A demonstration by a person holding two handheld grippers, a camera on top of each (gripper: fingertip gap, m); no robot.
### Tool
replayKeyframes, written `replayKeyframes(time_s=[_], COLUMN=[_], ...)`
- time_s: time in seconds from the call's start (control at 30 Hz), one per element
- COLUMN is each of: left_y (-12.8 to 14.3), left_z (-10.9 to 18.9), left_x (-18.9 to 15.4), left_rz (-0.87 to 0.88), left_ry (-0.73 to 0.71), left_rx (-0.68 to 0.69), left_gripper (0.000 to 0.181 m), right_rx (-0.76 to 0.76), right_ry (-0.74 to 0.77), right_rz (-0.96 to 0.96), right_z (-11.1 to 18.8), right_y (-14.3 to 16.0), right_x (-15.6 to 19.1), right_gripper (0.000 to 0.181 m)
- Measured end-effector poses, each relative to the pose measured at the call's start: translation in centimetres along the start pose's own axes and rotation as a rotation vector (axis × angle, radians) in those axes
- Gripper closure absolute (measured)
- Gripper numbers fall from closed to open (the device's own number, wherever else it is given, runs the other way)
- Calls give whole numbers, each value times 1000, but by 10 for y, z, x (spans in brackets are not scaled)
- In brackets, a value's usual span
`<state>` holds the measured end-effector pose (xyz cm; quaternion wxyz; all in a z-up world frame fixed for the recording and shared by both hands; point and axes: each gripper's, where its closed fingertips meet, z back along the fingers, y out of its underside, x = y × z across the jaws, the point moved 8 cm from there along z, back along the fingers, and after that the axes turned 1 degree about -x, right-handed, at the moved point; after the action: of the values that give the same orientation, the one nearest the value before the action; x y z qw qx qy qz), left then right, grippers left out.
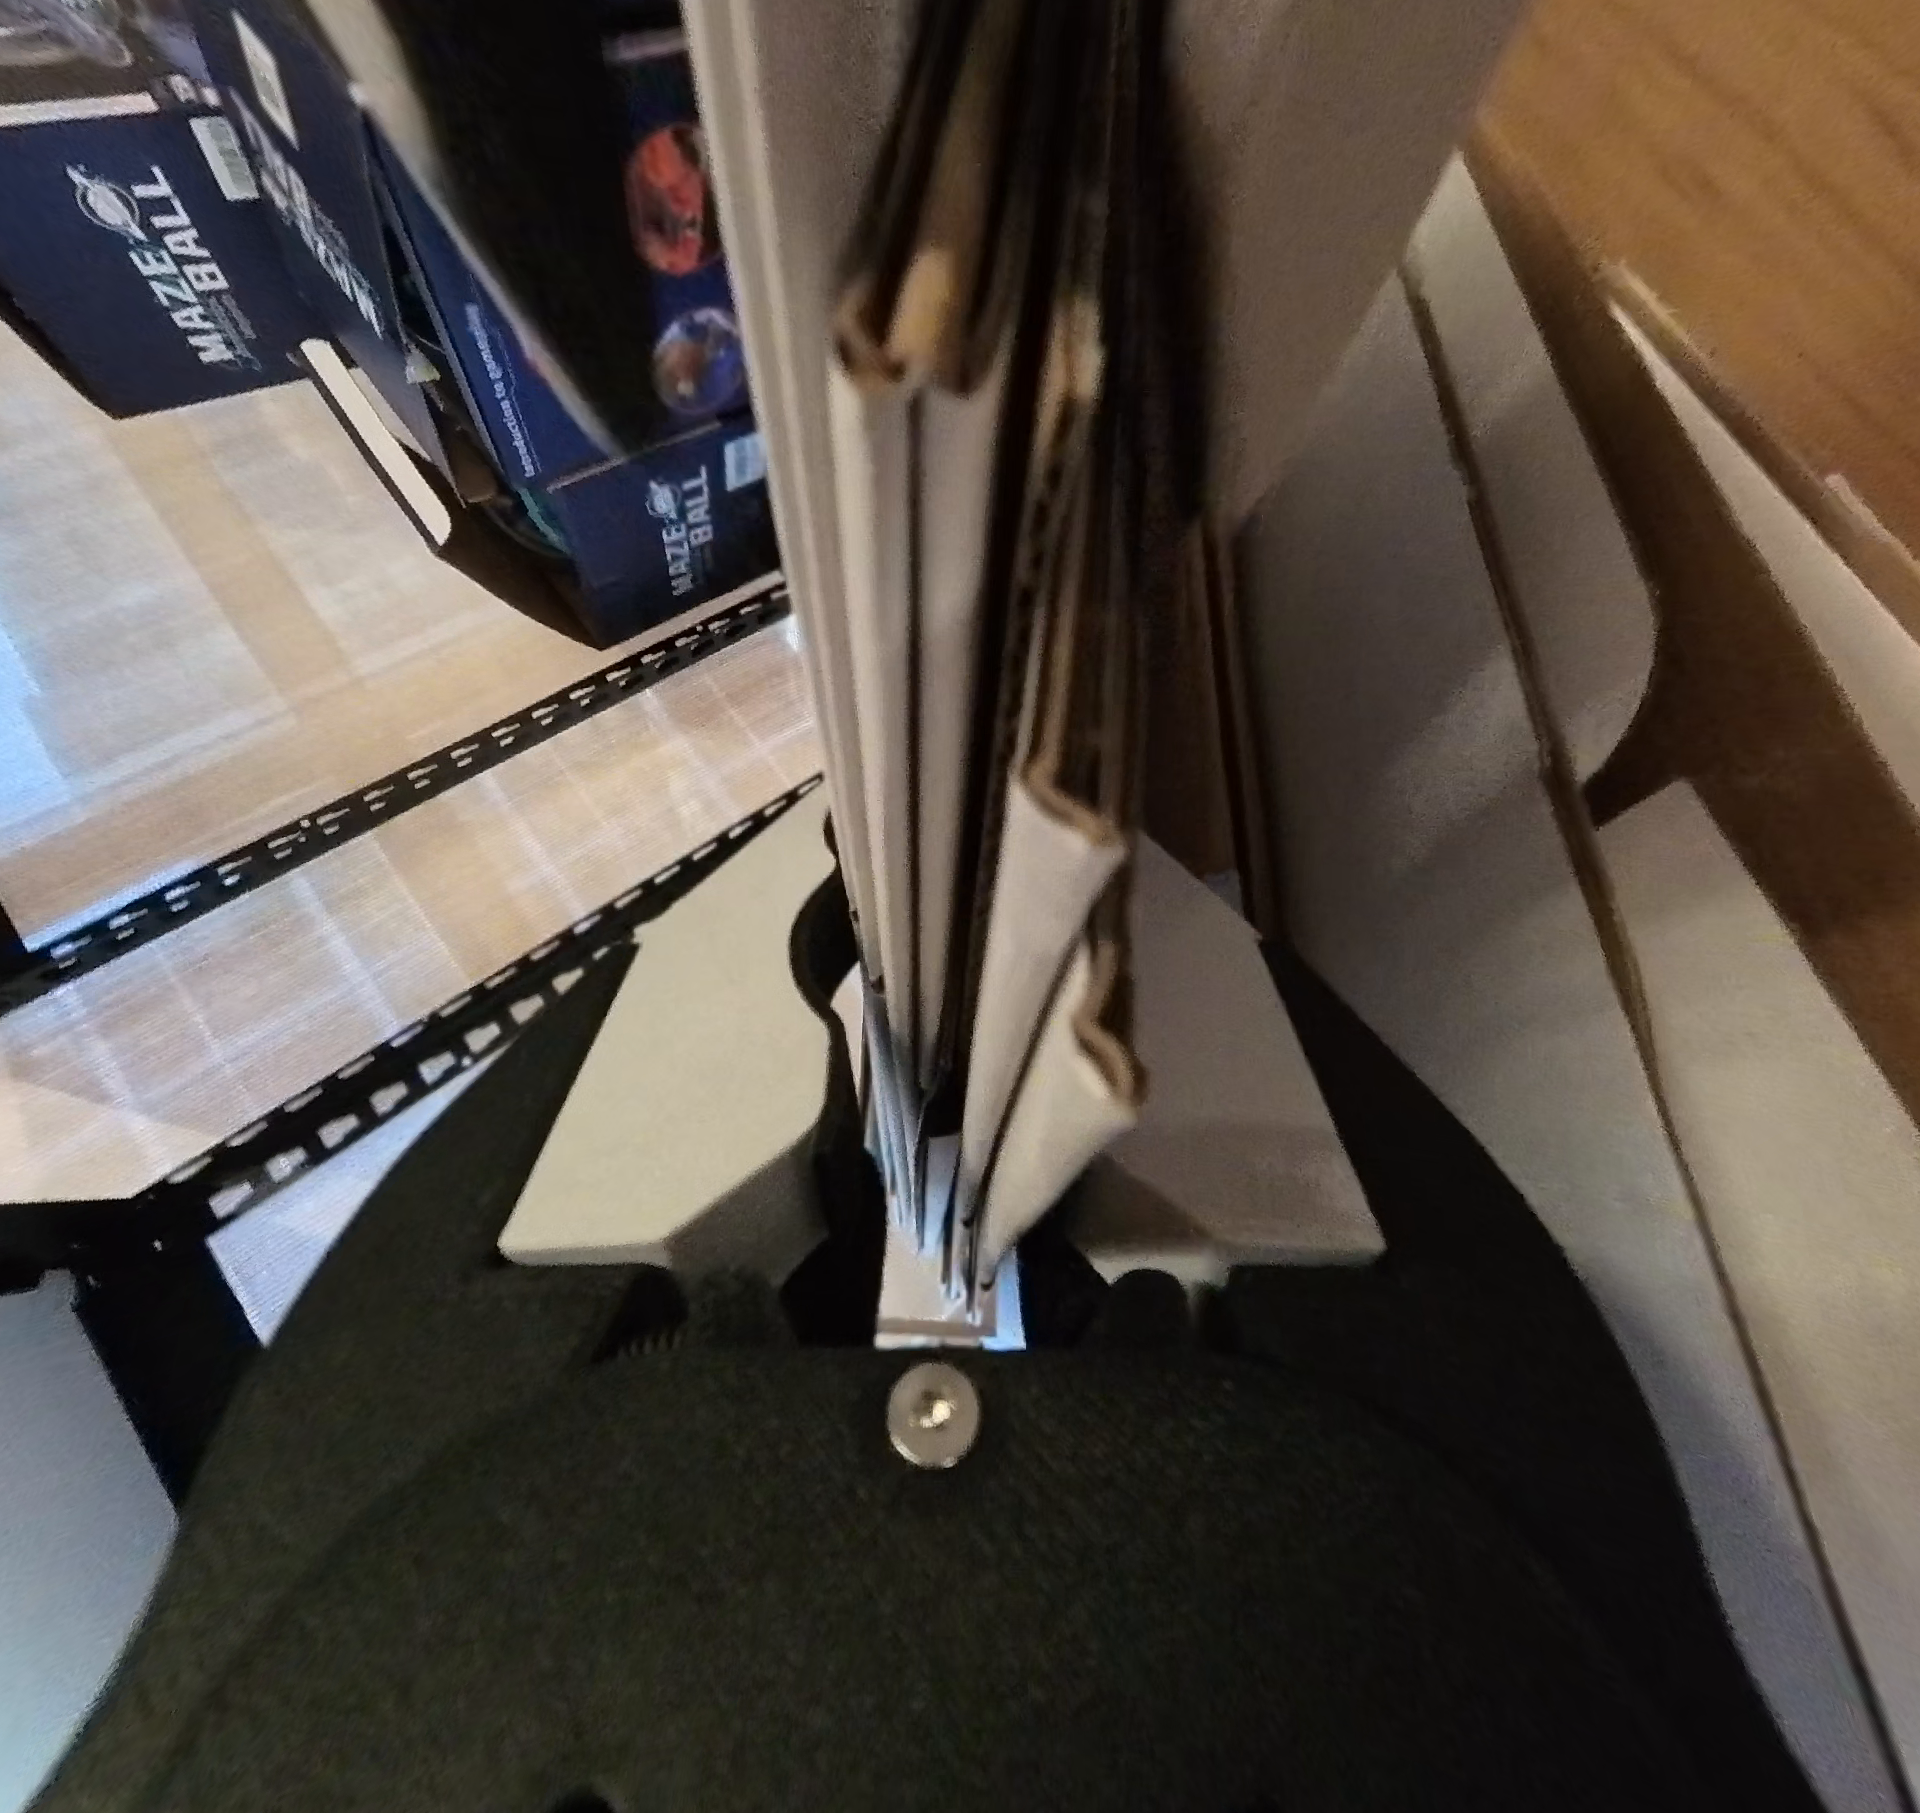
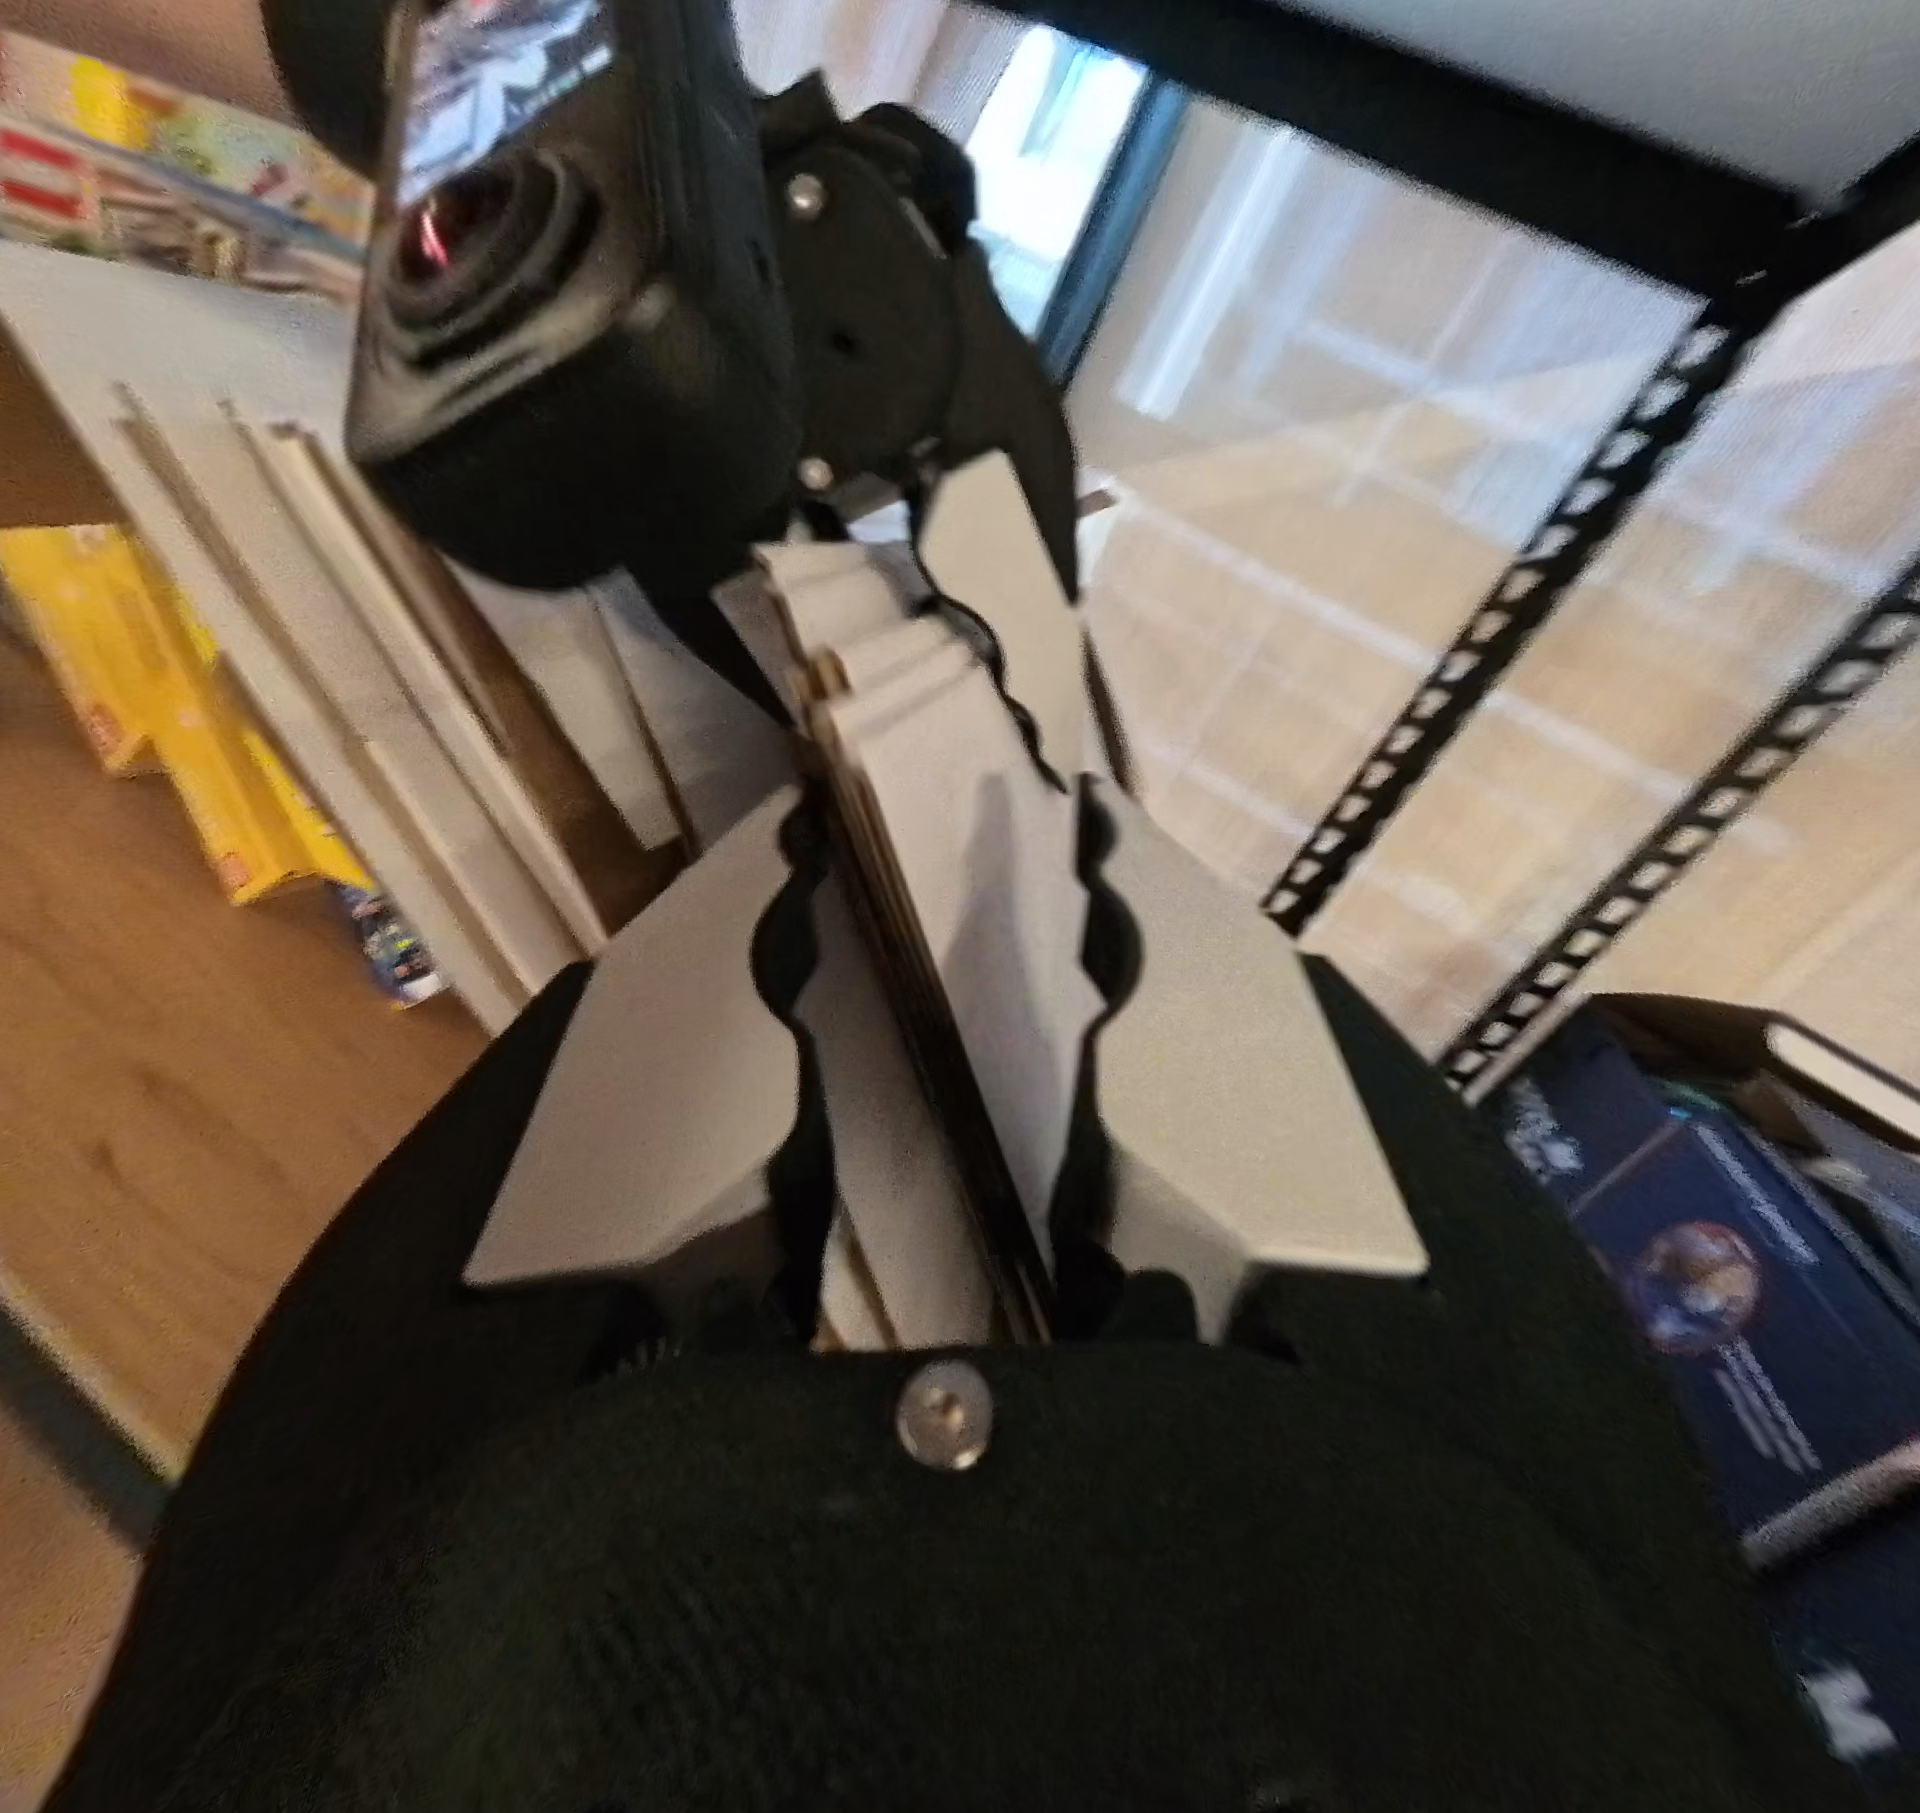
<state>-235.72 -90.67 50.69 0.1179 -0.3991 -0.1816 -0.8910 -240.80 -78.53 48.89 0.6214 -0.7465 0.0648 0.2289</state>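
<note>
**Gripping a flattened cardboard stack from both ends**

Holding the same bundle, both grippers face each other beside a shelf. The left gripper (image 1: 997,1067), black with pale grey fingers, has its jaws closed narrow on a flattened stack of white cardboard sheets with brown and black edges (image 1: 935,620). The stack stands on edge and runs straight away from the camera; its layers fan apart slightly near the fingers, and one corner is folded over. To its right, more flat white cardboard pieces (image 1: 1558,828) lean against a brown wooden surface (image 1: 1714,153). To the left, dark blue printed boxes (image 1: 156,257) sit behind a black perforated metal shelf rail (image 1: 416,807).

In the right wrist view, the right gripper (image 2: 940,953) clamps the opposite end of the stack (image 2: 935,880), its wavy-edged grey fingers (image 2: 665,1057) pressed against both faces. Beyond it, the left gripper's black camera (image 2: 499,288) points back. Yellow flat boxes (image 2: 187,714) lie on the wooden shelf at left; the picture is blurred.
</note>
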Motion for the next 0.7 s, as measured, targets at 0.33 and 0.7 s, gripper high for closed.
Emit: replayKeyframes(time_s=[0.33, 0.7], left_y=[42, 37], left_z=[44, 86], left_x=[4, 27], left_rz=[187, 165], left_ry=[-37, -13], left_rx=[31, 71], left_gripper=[149, 148], right_rx=[260, 340], right_ry=[197, 173], right_rz=[214, 194], right_z=[-10, -21], right_y=[50, 36], right_x=[-14, -17], right_gripper=[99, 145])
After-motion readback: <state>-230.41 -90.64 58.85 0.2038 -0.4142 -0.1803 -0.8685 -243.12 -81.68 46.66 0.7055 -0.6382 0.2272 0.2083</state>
